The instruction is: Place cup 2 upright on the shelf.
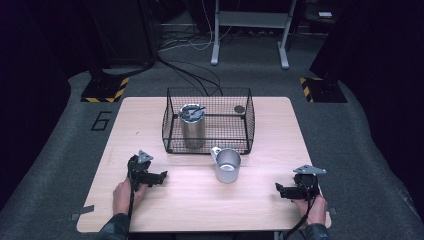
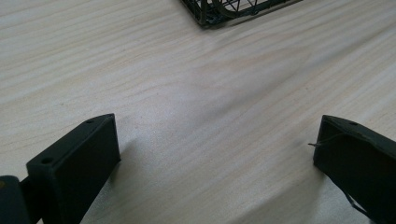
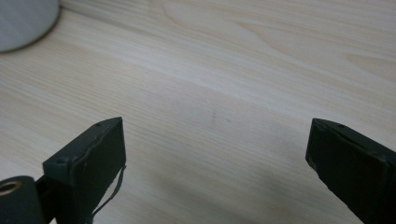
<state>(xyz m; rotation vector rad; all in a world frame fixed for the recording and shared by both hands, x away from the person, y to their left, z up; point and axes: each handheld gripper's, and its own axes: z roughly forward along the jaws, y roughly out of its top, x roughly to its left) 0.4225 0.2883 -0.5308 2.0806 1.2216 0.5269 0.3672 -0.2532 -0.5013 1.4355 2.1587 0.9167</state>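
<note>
Right now both tongs rest low over the wooden surface (image 1: 200, 200), and the nearest thing to them is the metal mug (image 1: 228, 165), standing upright between the two, ahead of each and a little closer to the left tongs (image 1: 162, 176) than to the right tongs (image 1: 279, 189). Just beyond the mug sits the wire basket (image 1: 248, 120), with a steel canister (image 1: 192, 126) upright inside it.

By my judgement the mug is light, rigid and smooth-walled, so it may slip under a loose pinch; the handle at its far-left rim, or a bite over the rim itself, looks like the safest place to take hold. Empty, it could tip if nudged from the side.

Seen in the left gripper view, the left tongs (image 2: 215, 154) stand wide apart with nothing but bare wood between them. Likewise the right tongs (image 3: 217, 158) gape wide and grip nothing, the mug's base (image 3: 23, 23) lying well ahead at their left.
</note>
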